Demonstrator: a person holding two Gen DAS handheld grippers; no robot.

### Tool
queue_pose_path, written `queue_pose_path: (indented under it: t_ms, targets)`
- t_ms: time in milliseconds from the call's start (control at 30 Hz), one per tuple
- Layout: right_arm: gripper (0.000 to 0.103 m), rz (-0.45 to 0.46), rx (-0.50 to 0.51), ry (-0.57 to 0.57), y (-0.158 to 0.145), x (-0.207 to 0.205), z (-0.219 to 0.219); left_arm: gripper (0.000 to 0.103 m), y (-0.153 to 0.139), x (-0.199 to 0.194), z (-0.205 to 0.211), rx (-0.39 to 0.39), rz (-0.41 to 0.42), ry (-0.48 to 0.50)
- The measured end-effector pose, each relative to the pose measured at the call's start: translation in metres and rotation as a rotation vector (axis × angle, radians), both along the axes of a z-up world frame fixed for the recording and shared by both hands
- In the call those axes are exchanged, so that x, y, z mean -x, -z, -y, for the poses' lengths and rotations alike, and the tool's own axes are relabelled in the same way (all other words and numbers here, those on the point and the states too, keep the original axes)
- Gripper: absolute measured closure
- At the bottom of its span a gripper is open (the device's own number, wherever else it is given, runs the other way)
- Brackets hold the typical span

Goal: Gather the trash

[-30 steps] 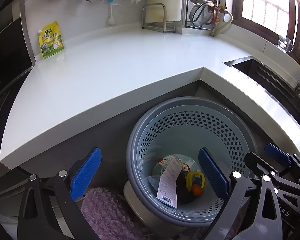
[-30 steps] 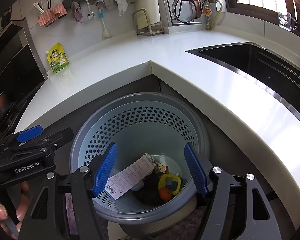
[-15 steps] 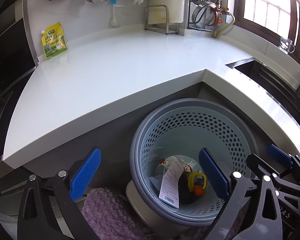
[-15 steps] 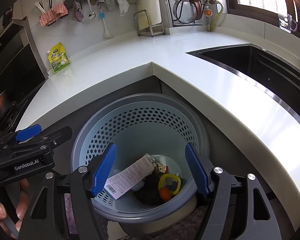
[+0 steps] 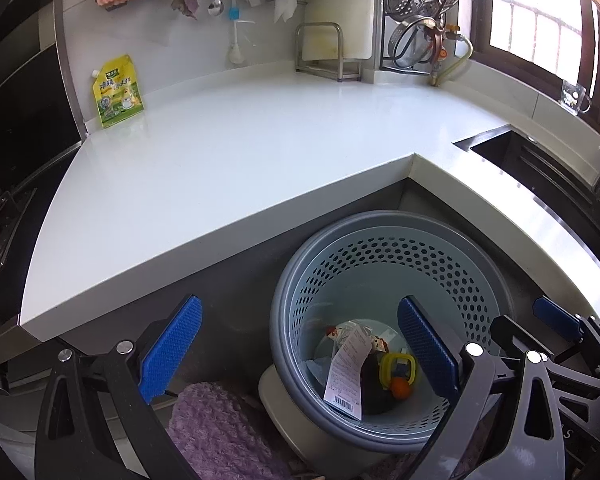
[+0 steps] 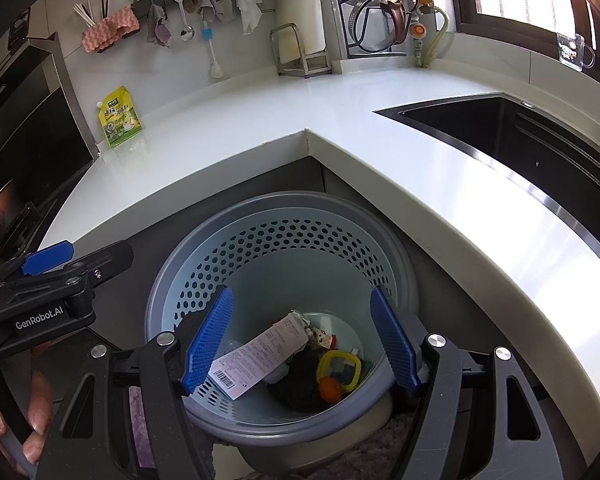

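Nothing much moved since before. Both grippers, left (image 5: 300,348) and right (image 6: 300,344), wide open, holding nothing. Paper receipt (image 6: 256,354) and other trash already inside round blue holey basket (image 6: 284,240). White countertop (image 5: 240,152) bare; nearly done.

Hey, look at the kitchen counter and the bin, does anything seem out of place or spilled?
Nothing looks spilled. The only thing loose on the white counter is a yellow-green pouch leaning against the back wall. The trash, including a long receipt, lies inside the blue bin, which looks tilted on its base.
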State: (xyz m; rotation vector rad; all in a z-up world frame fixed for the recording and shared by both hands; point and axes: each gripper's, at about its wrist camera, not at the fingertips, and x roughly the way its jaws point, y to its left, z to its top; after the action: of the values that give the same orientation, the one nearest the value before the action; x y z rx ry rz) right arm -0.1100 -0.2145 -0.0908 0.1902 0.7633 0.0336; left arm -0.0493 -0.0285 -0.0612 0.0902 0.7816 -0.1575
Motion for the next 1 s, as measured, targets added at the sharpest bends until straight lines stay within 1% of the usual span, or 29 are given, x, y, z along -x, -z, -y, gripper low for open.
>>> queue_pose_path:
  t_ms: [133,1000]
  targets:
    - [0.035,0.001,-0.002,0.002,0.0000,0.0007,-0.0005,0.006,0.0003,0.0014,0.0021,-0.016,0.004,0.004]
    - [0.035,-0.004,-0.001,-0.003,0.0001,-0.0007,-0.0028,0.006,0.0061,-0.0030,0.0014,-0.016,-0.027,-0.014]
